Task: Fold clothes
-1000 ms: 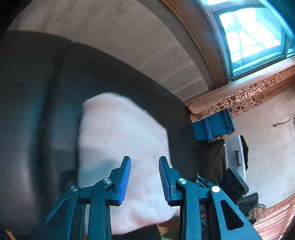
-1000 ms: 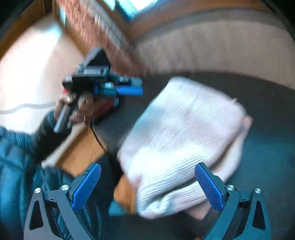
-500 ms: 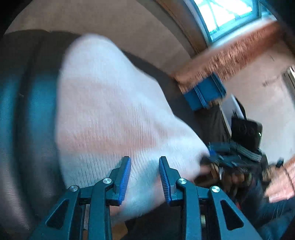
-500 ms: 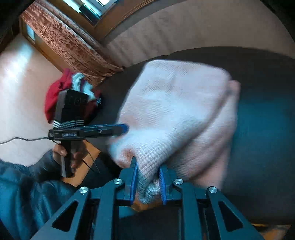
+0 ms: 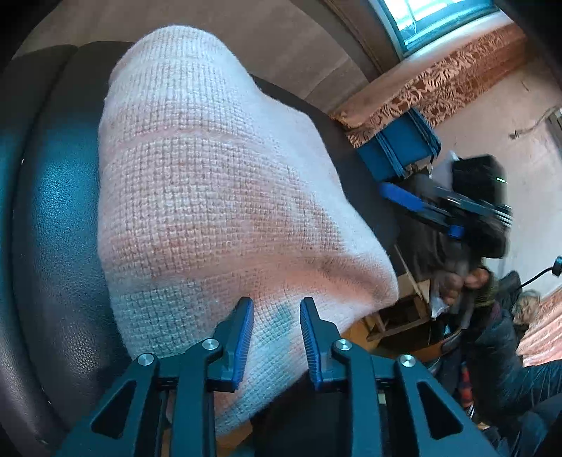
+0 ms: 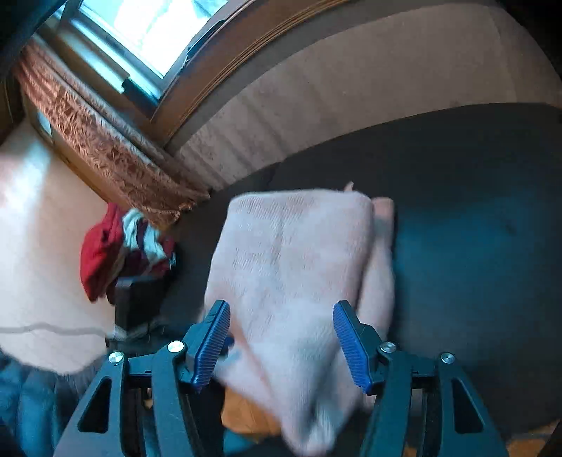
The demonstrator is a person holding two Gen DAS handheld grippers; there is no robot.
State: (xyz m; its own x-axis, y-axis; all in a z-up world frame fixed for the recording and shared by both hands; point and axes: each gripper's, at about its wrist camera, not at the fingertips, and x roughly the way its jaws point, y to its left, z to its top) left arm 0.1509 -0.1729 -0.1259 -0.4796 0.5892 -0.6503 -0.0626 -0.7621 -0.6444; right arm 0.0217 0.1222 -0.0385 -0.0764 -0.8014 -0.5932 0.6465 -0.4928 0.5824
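Note:
A folded pale pink knitted garment (image 5: 217, 197) lies on a dark leather seat (image 5: 52, 218); its near end hangs over the seat's front edge. My left gripper (image 5: 275, 337) is partly open, its blue pads just above the garment's near end, holding nothing. In the right wrist view the same garment (image 6: 295, 267) lies folded on the seat (image 6: 474, 228). My right gripper (image 6: 281, 341) is open, its pads on either side of the garment's near end, not clamping it. The right gripper also shows in the left wrist view (image 5: 432, 211), blurred.
A pile of red and white clothes (image 6: 119, 249) lies at the seat's left end. A blue crate (image 5: 404, 144) stands past the seat's right end. A beige wall (image 6: 351, 95), a window (image 6: 147, 31) and a patterned curtain (image 6: 105, 151) lie behind.
My right gripper shut on the garment's near end half a second ago and has now opened and let it go. My left gripper moved closer over the garment, its opening unchanged.

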